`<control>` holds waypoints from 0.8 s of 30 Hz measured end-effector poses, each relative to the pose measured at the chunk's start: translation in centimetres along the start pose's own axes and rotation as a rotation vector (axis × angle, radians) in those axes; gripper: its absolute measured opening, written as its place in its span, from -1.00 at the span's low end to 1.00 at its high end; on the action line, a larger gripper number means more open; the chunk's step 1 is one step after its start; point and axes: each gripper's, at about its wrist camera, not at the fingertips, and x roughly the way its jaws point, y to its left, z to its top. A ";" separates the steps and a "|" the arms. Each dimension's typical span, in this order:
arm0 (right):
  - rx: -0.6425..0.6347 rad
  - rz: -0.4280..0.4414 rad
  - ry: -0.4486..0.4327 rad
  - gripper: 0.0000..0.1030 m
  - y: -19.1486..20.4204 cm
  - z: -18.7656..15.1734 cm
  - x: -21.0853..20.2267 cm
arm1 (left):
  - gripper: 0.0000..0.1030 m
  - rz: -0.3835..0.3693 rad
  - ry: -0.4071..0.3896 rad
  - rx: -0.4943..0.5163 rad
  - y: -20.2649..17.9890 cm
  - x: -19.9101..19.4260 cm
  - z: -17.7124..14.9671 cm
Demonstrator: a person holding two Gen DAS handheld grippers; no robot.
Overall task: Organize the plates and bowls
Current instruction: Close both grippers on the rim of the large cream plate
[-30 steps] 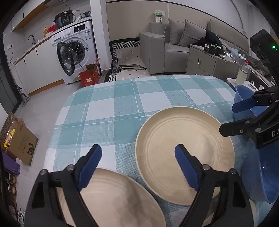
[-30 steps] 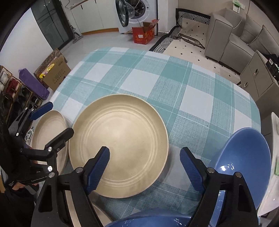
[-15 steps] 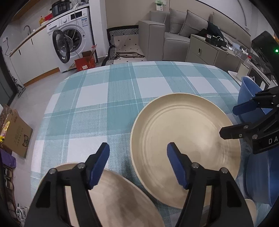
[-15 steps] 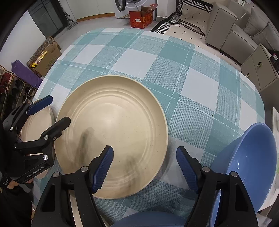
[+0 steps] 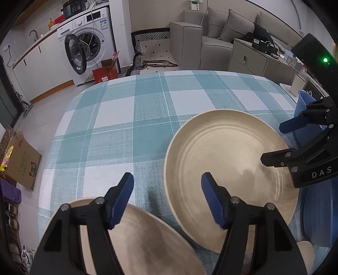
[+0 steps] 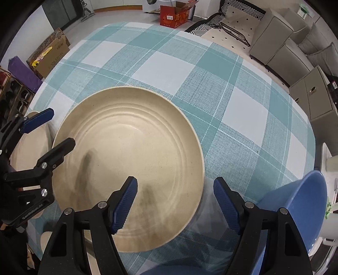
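Both tools have dropped closer and narrowed their jaws, nothing between them: left tool point(image 5: 166, 190) hangs open between the near beige plate point(image 5: 147, 241) and the big beige plate point(image 6: 128, 160) on the table point(image 6: 211, 84); right tool point(image 6: 175, 194) gapes over that plate's rim, blue bowl point(image 6: 300, 207) beside

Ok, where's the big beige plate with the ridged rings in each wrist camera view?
Left wrist view: the big beige plate lies right of centre, on the checked tablecloth.
Right wrist view: the same plate fills the centre, slightly left.
Shared landmark: the red cardboard box on the floor beyond the table, upper left in the left view, top centre in the right view.
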 end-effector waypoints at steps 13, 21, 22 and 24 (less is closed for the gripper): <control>0.003 0.031 0.063 0.28 -0.3 0.1 1.8 | 0.14 -0.017 0.023 0.003 0.2 0.4 -0.3; -0.006 0.028 0.065 0.10 -0.4 -0.3 1.4 | -0.18 -0.042 0.039 0.012 -0.2 0.5 -0.6; -0.007 0.026 0.065 0.08 -0.4 -0.2 1.3 | -0.20 -0.045 0.042 0.014 -0.3 0.6 -0.6; -0.010 0.023 0.062 0.03 -0.4 -0.8 1.1 | -0.28 -0.052 0.048 0.020 -0.5 0.7 -0.7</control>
